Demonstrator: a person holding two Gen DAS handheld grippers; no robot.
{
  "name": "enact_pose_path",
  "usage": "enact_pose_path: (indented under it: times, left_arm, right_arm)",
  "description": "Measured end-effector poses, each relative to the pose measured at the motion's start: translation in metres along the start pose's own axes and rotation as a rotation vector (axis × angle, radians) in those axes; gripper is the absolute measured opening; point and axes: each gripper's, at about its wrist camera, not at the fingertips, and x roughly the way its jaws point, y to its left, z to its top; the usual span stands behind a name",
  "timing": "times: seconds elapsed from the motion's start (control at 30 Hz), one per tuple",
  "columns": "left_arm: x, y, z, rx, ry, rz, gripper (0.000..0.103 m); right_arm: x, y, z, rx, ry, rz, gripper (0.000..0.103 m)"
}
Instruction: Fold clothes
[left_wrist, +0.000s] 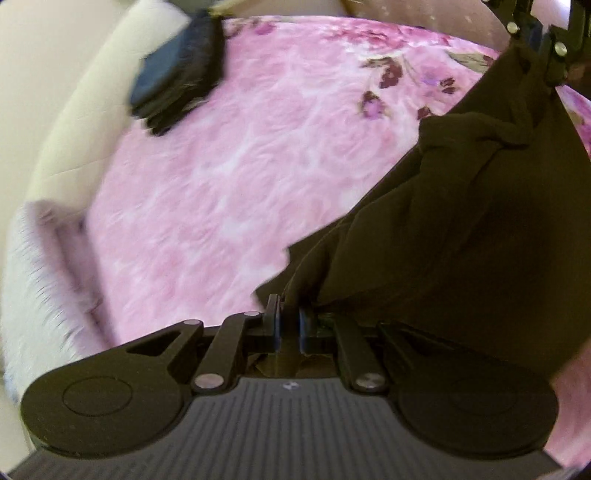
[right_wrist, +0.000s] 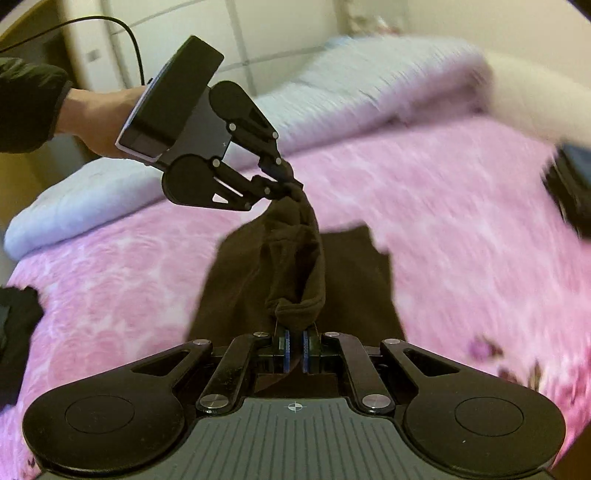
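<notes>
A dark brown garment (left_wrist: 461, 221) hangs stretched between both grippers above a pink flowered bedspread (left_wrist: 229, 158). My left gripper (left_wrist: 289, 325) is shut on one edge of the cloth. My right gripper (right_wrist: 294, 345) is shut on a bunched edge of the same brown garment (right_wrist: 291, 266). In the right wrist view the left gripper (right_wrist: 286, 181) pinches the far end, held by a hand in a dark sleeve. The right gripper (left_wrist: 546, 62) shows at the top right of the left wrist view, clamped on the cloth. The garment's lower part drapes onto the bedspread (right_wrist: 461, 229).
A stack of dark folded clothes (left_wrist: 181, 74) lies at the bed's far edge by a cream headboard (left_wrist: 74, 110). A pale pillow (right_wrist: 85, 195) and a light blanket (right_wrist: 369, 81) lie along the bed. More dark cloth (right_wrist: 14, 325) sits at the left edge.
</notes>
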Motion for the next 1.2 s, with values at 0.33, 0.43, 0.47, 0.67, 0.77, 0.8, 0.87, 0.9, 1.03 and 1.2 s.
enact_pose_path:
  times: [0.33,0.43,0.47,0.67,0.77,0.8,0.87,0.9,1.03,1.2]
  left_arm:
    - [0.082,-0.002,0.029,0.048,0.006,-0.123,0.007]
    - [0.091,-0.004,0.031,0.022,0.009,-0.127,0.012]
    - [0.094,-0.004,0.032,0.008,0.013,-0.129,0.013]
    - [0.074,0.026,0.011,-0.274,-0.002,-0.135,0.035]
    - [0.053,0.046,-0.006,-0.431,-0.022,-0.118,0.035]
    - [0.046,0.052,-0.012,-0.483,-0.029,-0.112,0.035]
    - [0.040,0.057,-0.027,-0.570,-0.008,-0.122,0.034]
    - [0.040,0.057,-0.033,-0.597,0.006,-0.132,0.033]
    - [0.058,0.044,-0.035,-0.605,0.041,-0.170,0.033]
    - [0.101,0.041,-0.026,-0.647,0.084,-0.181,0.029]
  right_arm:
    - [0.023,-0.079,-0.035,0.253,0.080,-0.024,0.005]
    - [0.031,-0.088,-0.040,0.316,0.093,-0.027,0.005]
    - [0.034,-0.090,-0.043,0.335,0.102,-0.030,0.005]
    - [0.038,-0.101,-0.052,0.379,0.173,-0.061,0.010]
    - [0.027,-0.096,-0.048,0.332,0.205,-0.132,0.019]
    - [0.022,-0.093,-0.046,0.313,0.208,-0.157,0.020]
    - [0.010,-0.082,-0.040,0.249,0.188,-0.205,0.021]
    - [0.007,-0.074,-0.036,0.201,0.165,-0.207,0.021]
    - [0.015,-0.038,-0.013,0.011,0.086,-0.147,0.021]
    - [0.057,-0.035,0.000,-0.028,0.070,-0.037,0.021]
